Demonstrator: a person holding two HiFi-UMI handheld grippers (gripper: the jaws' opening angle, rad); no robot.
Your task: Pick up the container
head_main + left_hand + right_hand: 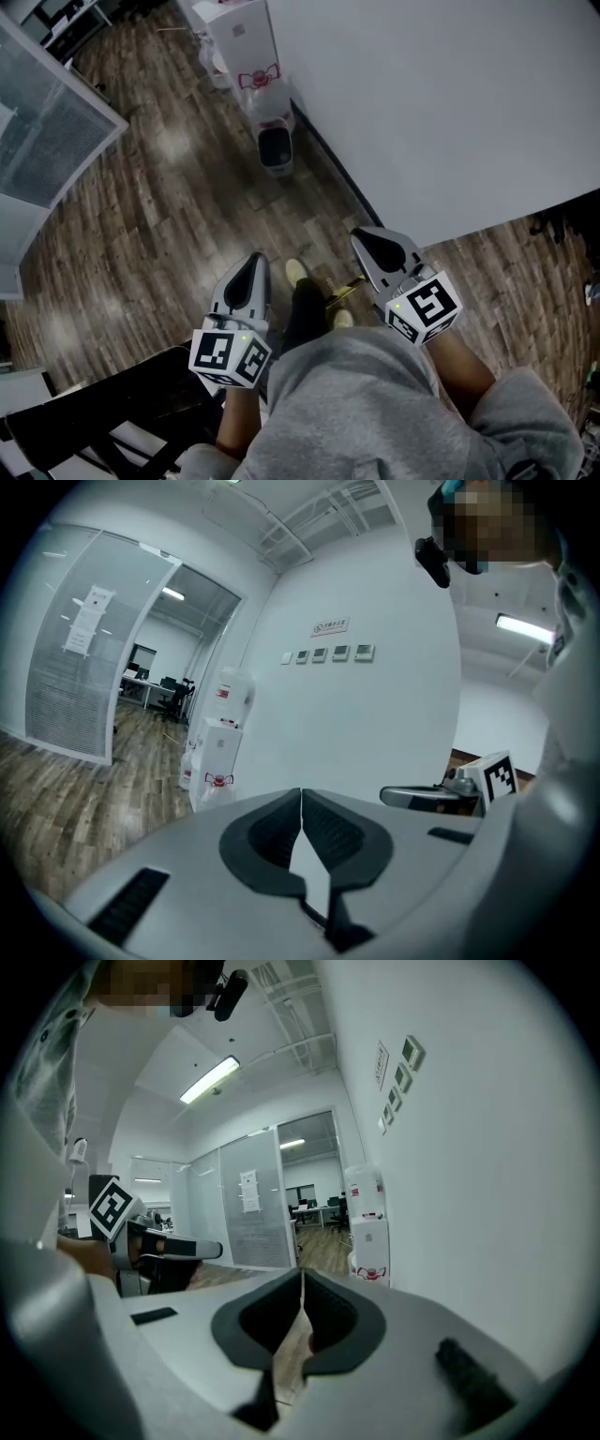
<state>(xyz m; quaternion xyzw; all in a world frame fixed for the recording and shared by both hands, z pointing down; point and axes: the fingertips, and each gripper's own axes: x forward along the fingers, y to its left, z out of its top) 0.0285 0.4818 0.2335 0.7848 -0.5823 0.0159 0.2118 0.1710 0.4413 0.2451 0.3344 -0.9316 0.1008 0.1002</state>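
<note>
Approach: both claws empty
My left claw point(301, 795) and right claw point(301, 1279) are clenched on nothing over the wood floor point(141, 234); no container shows yet, so next I find it and unclench.

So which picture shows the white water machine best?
The left gripper view: the water machine stands upright, side-on. The head view sees it from above, at the picture's edge; the right gripper view shows it a bit smaller.
</note>
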